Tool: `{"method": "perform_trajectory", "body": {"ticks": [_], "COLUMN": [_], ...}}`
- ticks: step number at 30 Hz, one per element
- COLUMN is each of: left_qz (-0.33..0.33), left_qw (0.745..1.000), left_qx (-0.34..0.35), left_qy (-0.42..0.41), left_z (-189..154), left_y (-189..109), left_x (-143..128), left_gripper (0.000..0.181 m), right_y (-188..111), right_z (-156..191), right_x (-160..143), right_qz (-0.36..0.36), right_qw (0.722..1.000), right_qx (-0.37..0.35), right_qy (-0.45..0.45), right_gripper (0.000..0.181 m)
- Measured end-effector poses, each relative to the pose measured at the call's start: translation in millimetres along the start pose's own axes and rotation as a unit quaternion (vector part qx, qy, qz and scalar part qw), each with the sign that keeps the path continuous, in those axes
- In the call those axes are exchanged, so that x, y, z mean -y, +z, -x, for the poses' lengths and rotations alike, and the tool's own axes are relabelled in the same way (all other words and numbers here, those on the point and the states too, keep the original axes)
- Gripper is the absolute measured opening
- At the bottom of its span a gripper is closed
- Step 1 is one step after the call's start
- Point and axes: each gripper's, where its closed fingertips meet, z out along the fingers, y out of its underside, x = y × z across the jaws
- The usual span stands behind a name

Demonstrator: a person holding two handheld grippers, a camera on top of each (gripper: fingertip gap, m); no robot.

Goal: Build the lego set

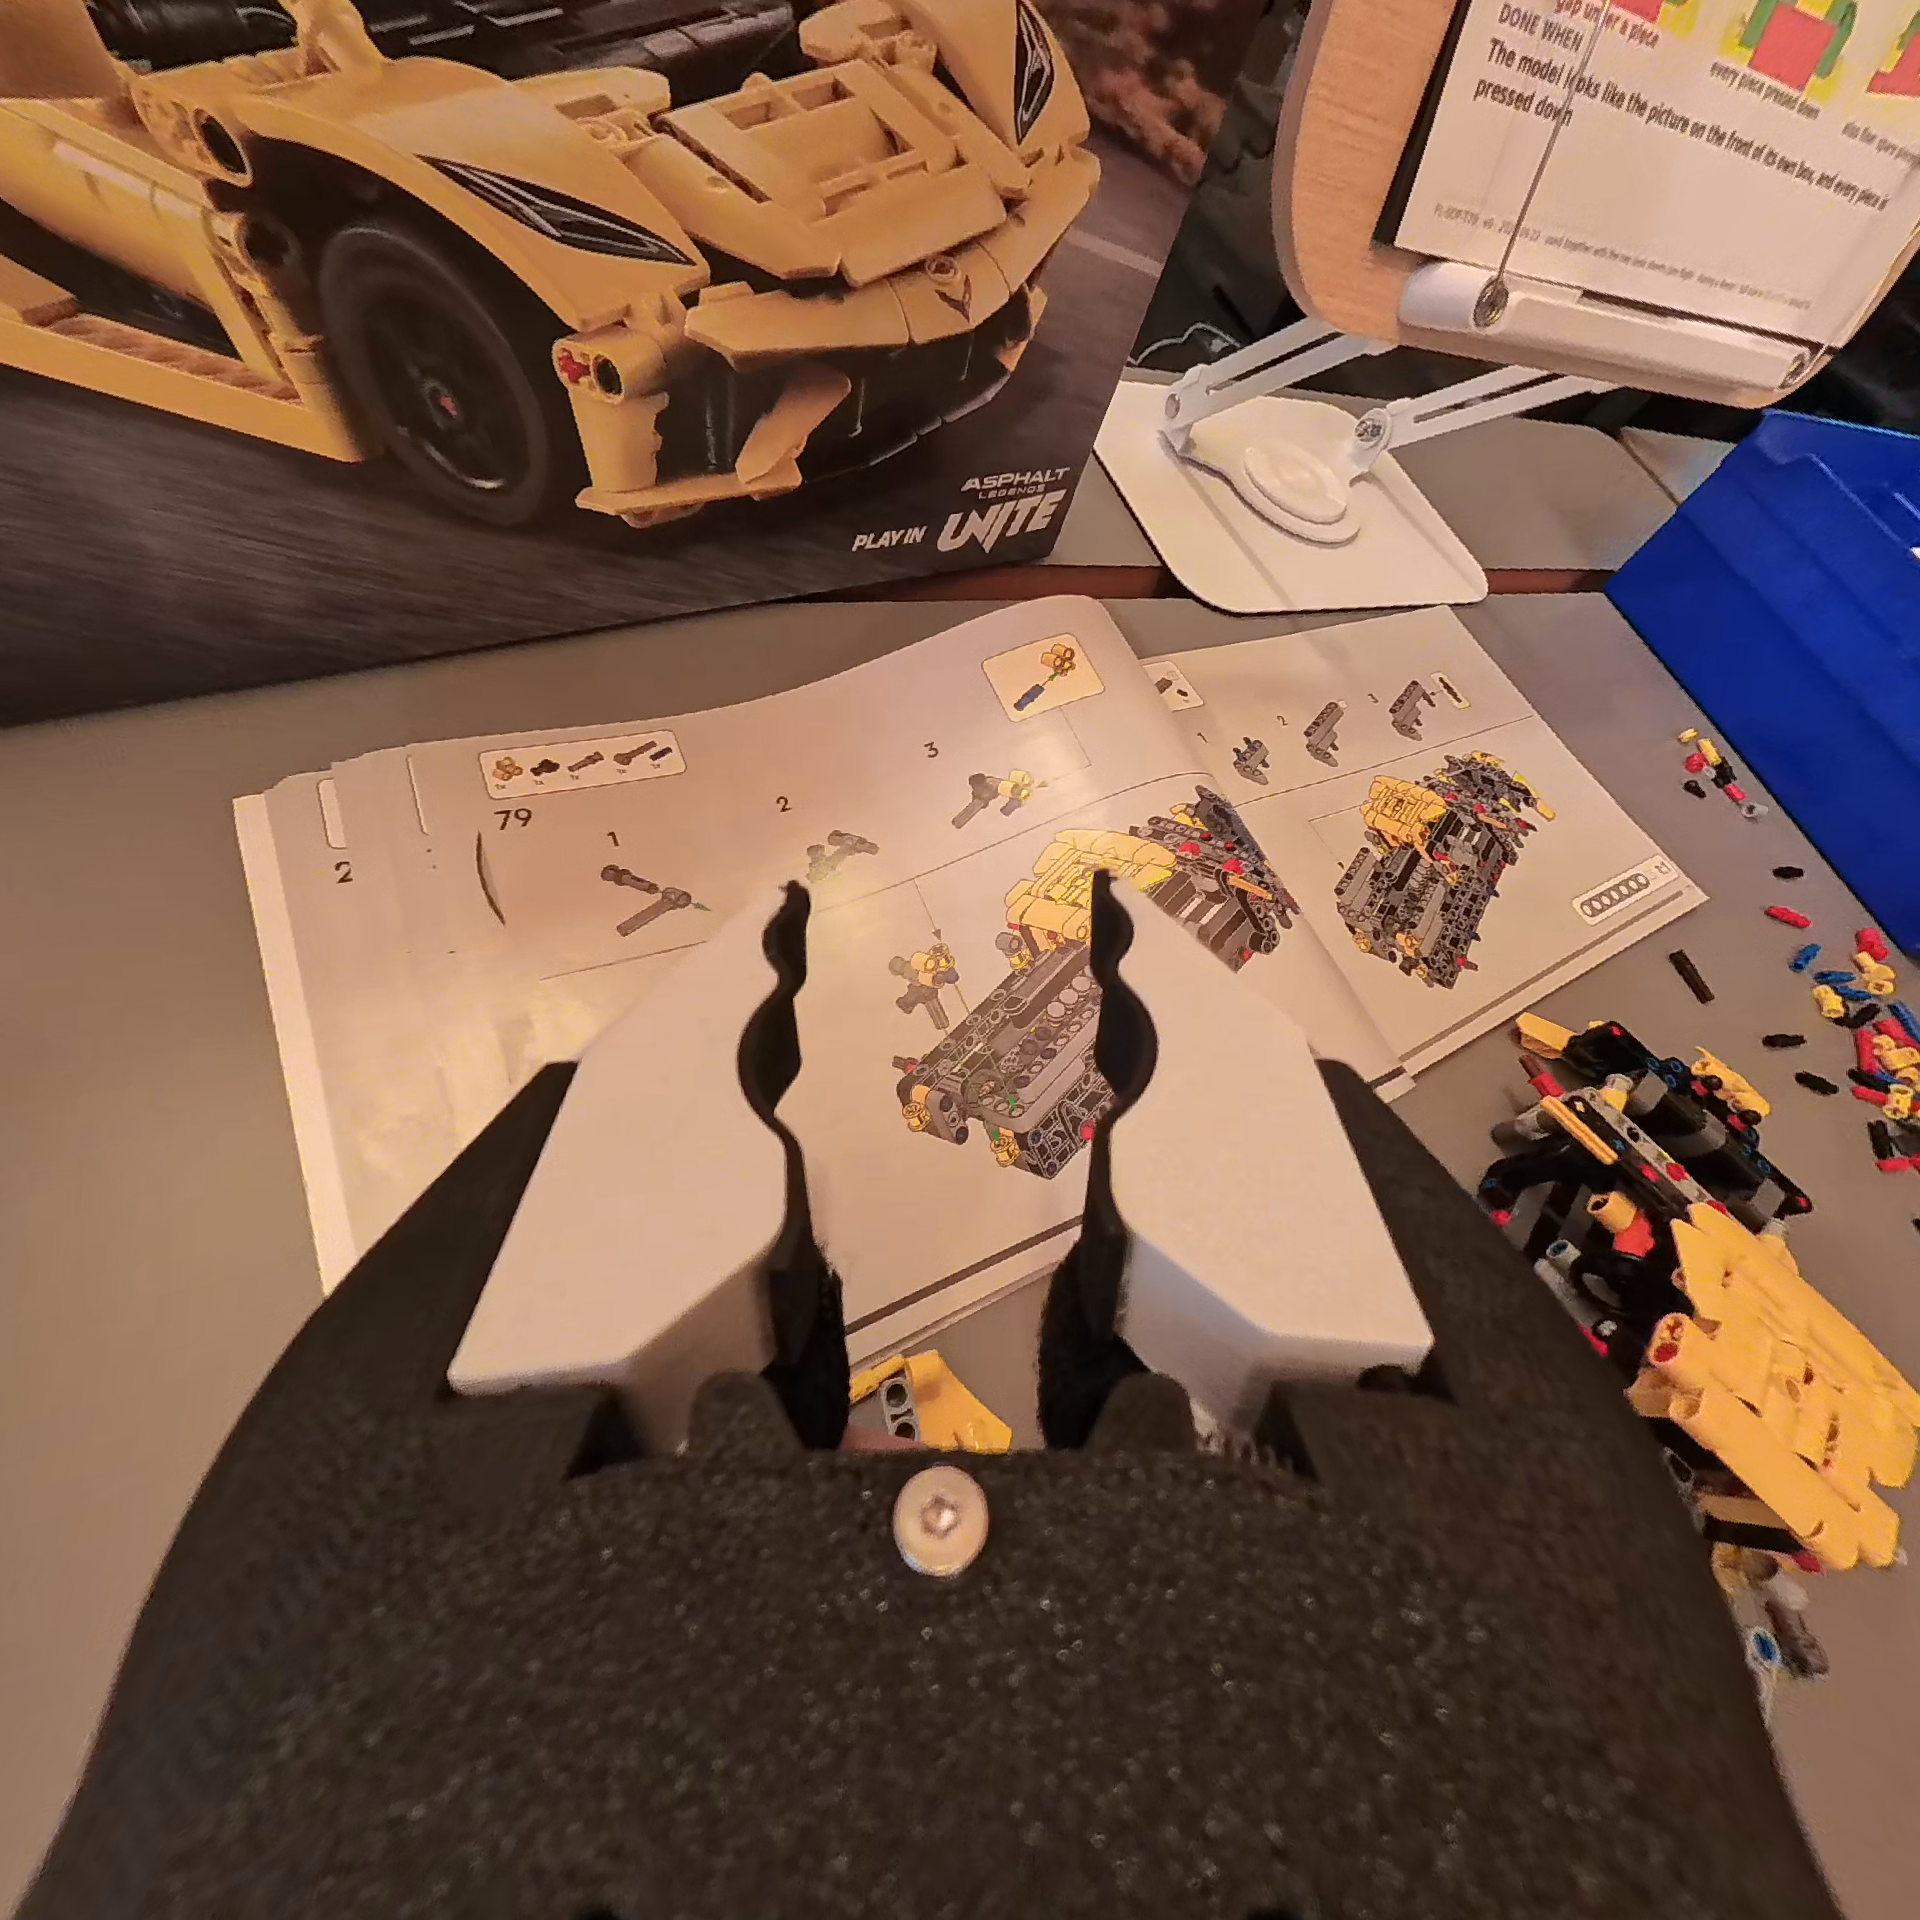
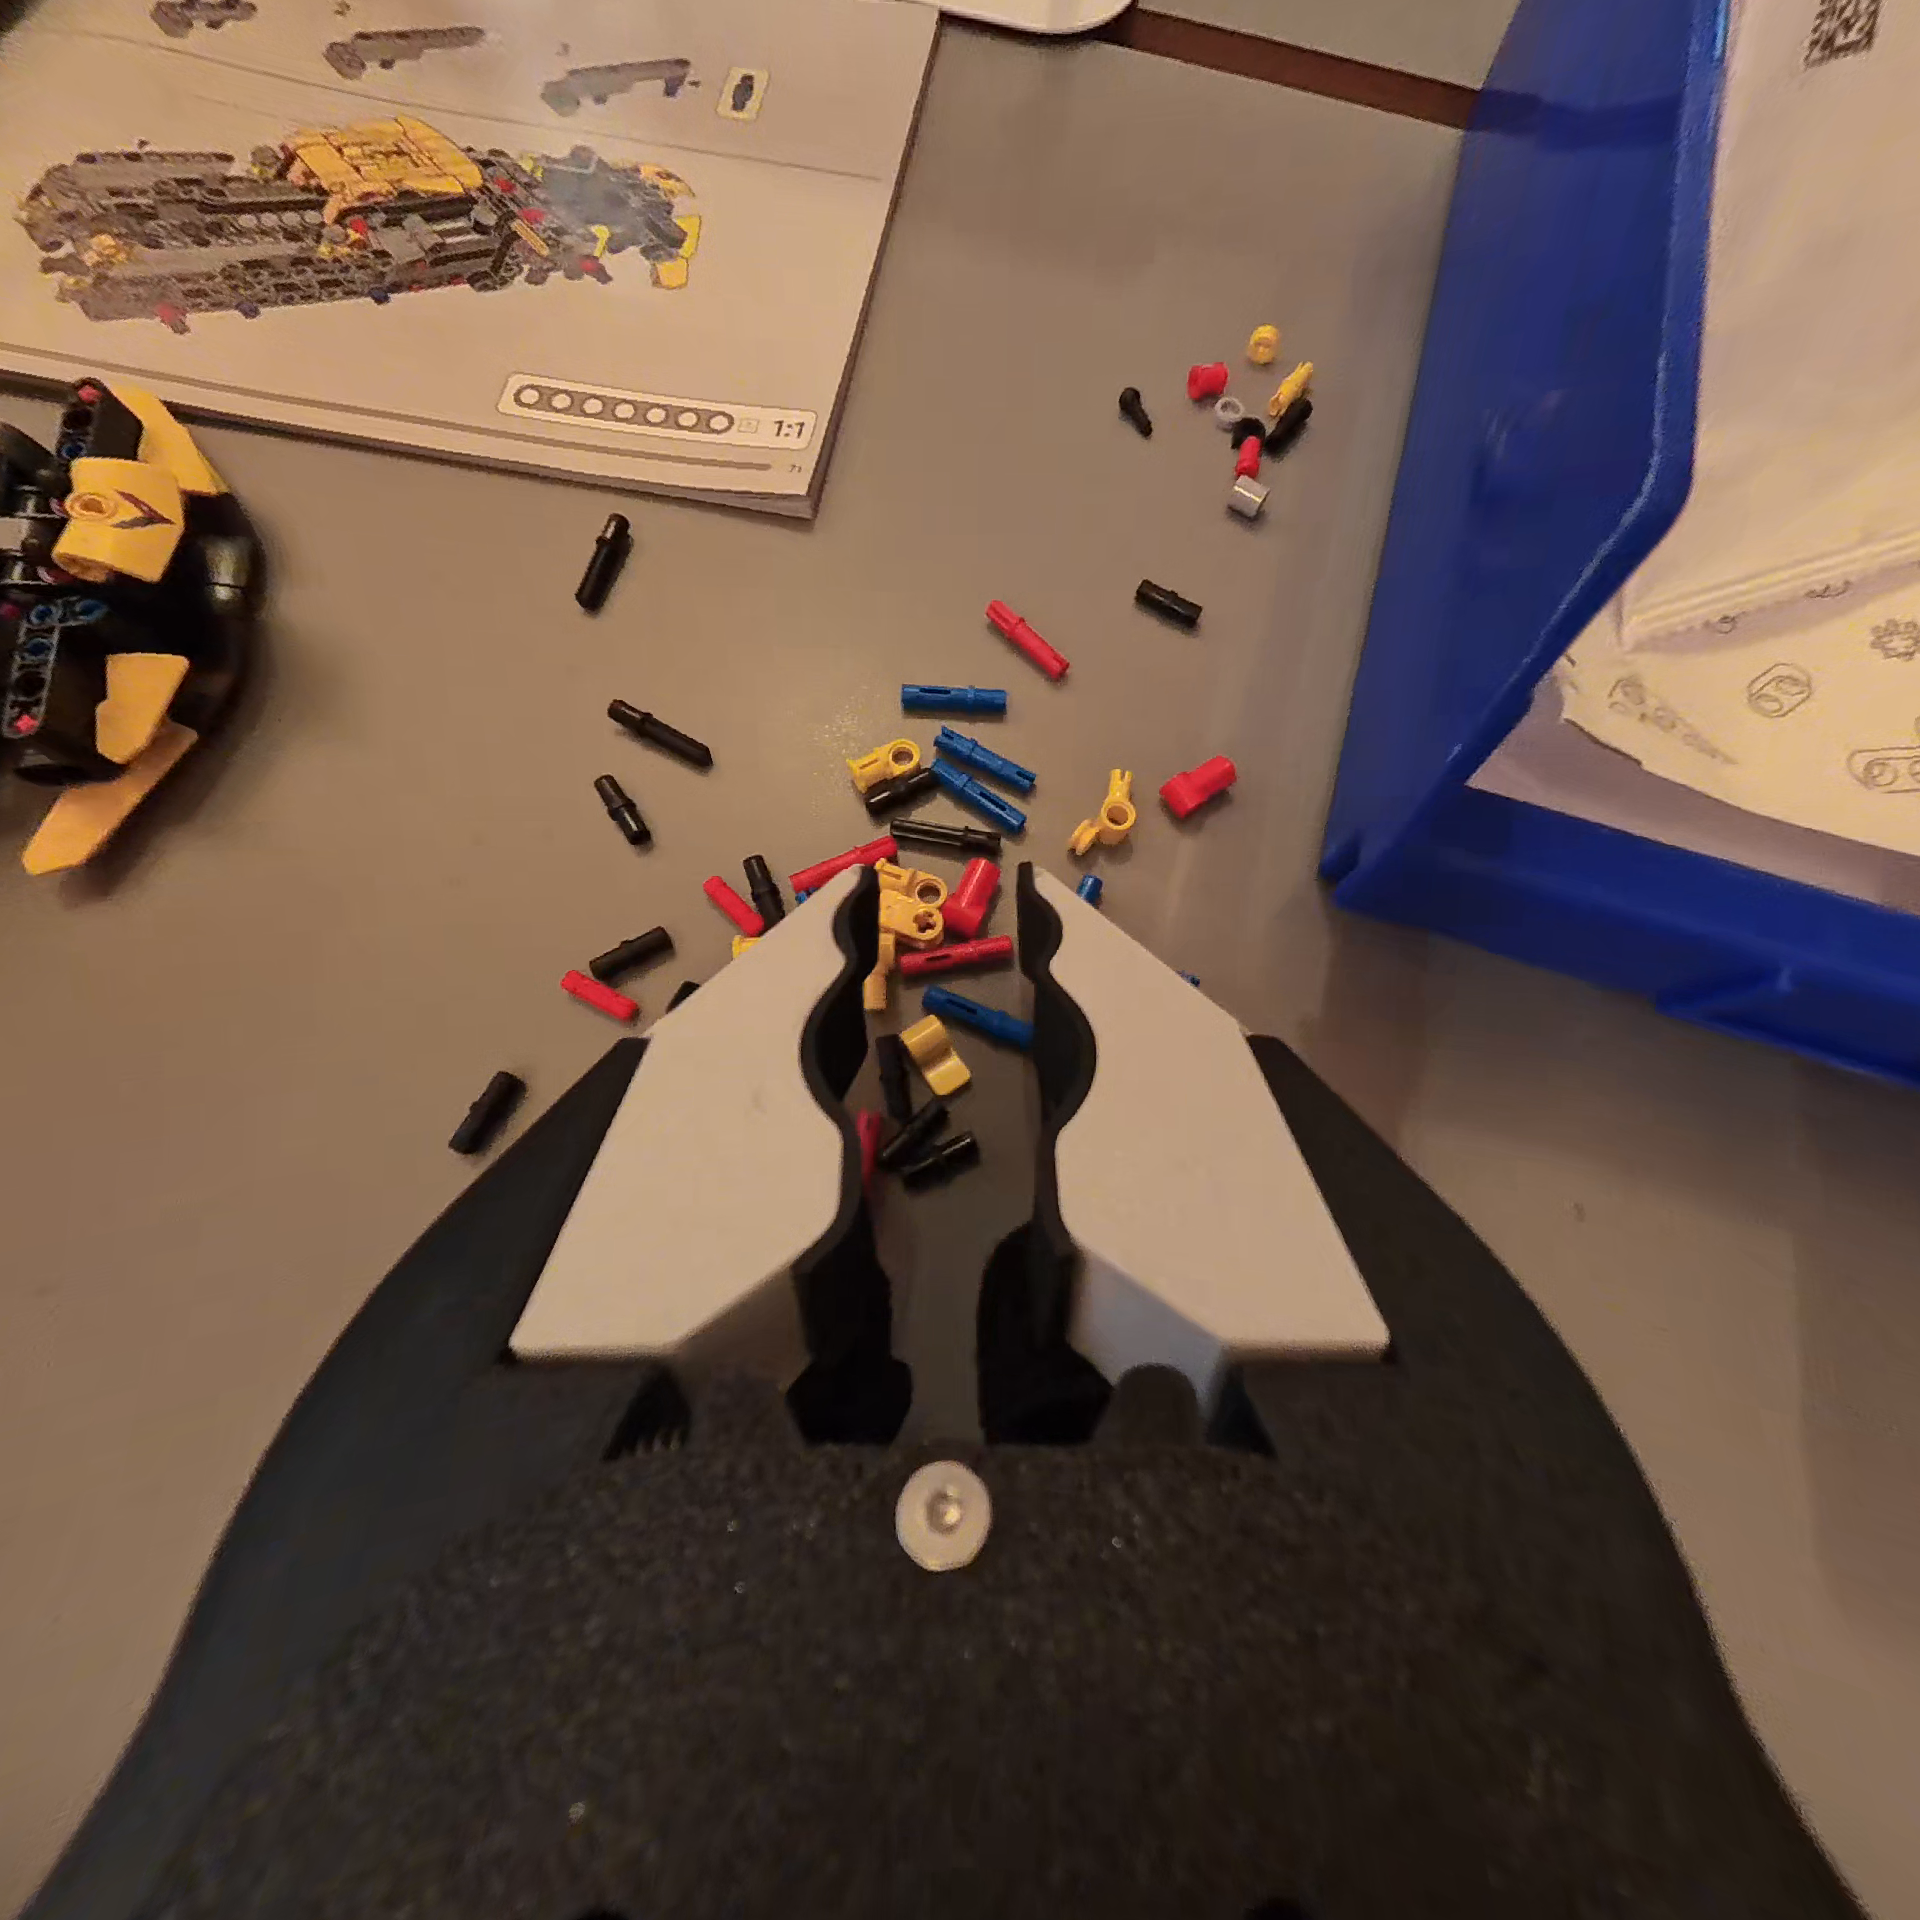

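Table edges: the grey table [image 2: 312, 1039] has a dark seam running across it at the far side, near the white stand base [image 1: 1288, 509].
Right boundary: a blue bin [image 2: 1538, 520] stands along the right, holding white paper sheets; its near corner lies just beside the scattered pins.
Far boundary: the set's box [image 1: 520, 312], showing a yellow car, stands upright behind the open instruction booklet [image 1: 727, 935].
Open room: bare table shows left of the booklet and, in the right wrist view, to the lower left and lower right of the gripper.
Writing: the box, the booklet pages and a sheet on the wooden stand [image 1: 1351, 156] all carry print and step numbers; it is not repeated here.
Loose parts: small black, red, blue and yellow pins [image 2: 966, 769] lie spread between the booklet and the bin, with a smaller cluster [image 2: 1252, 416] farther off.
Model: the partly built yellow and black car [image 1: 1704, 1299] lies on the table just right of the booklet; its nose end shows at the left edge of the right wrist view [image 2: 114, 623].
Left gripper [image 1: 951, 904]: held above the booklet, pointing toward the box, jaws parted wide with nothing between them.
Right gripper [image 2: 945, 883]: tilted down over the pin pile, jaws parted around several pins but gripping none.
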Motion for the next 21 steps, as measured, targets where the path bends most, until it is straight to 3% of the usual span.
{"method": "perform_trajectory", "body": {"ticks": [11,16,21], "left_qz": [0.011,0.013,0.018], "left_qw": [1.0,1.0,1.0], "left_qx": [0.002,0.001,0.0], "left_qy": [0.01,0.009,0.009], "left_z": [-3,-3,-3], "left_y": [4,5,8], "left_x": [-5,-7,-9], "left_gripper": [0.055,0.055,0.055], "right_y": [8,-13,-37], "right_z": [4,33,38], "right_x": [7,-2,-28], "right_qz": [0.006,-0.004,0.01], "right_qw": [1.0,0.996,0.997], "right_qx": [0.002,0.087,0.061], "right_qy": [-0.016,-0.018,-0.036], "right_gripper": [0.023,0.018,0.019]}}
